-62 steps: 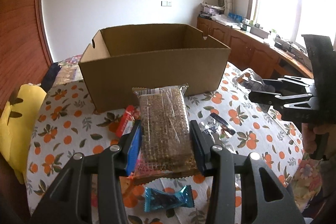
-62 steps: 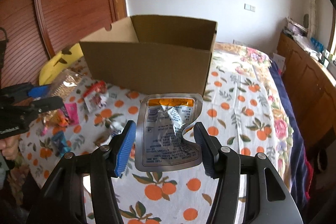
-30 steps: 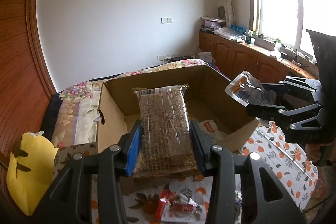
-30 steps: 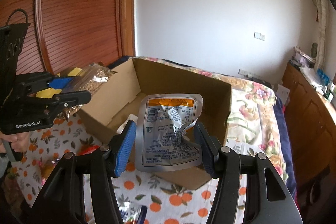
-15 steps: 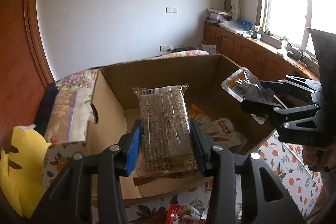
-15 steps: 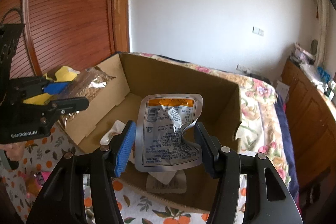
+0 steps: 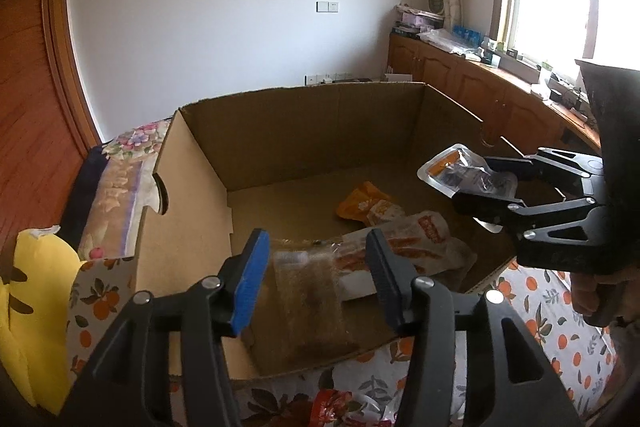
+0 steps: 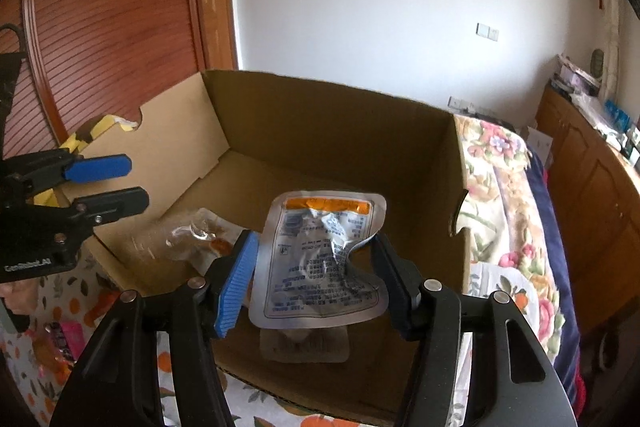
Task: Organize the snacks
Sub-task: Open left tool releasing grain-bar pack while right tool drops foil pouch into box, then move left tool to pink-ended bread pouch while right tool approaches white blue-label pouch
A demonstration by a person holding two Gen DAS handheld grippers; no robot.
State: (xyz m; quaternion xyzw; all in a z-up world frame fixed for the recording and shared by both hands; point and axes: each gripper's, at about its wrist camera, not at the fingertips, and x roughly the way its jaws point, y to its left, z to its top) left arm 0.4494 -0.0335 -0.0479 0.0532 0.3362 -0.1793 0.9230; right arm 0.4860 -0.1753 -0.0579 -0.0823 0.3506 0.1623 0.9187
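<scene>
An open cardboard box (image 7: 304,123) (image 8: 332,115) stands on the table. My left gripper (image 7: 314,277) is open and empty above the box's near side. The brown cracker pack (image 7: 308,303) lies below it on the box floor. My right gripper (image 8: 316,275) is shut on a silver pouch with an orange band (image 8: 324,259) and holds it over the box; the pouch also shows in the left wrist view (image 7: 464,177). An orange packet (image 7: 366,205) and a clear red-printed packet (image 7: 408,247) lie inside the box.
The table has an orange-print cloth (image 7: 560,343). Loose snacks lie on it in front of the box, a red one (image 7: 328,409) and a pink one (image 8: 70,337). A yellow cushion (image 7: 28,311) sits left of the box. Wooden cabinets (image 7: 460,79) line the right wall.
My left gripper has opened and the cracker pack has dropped into the box. The right gripper has moved further over the box with the pouch still in it.
</scene>
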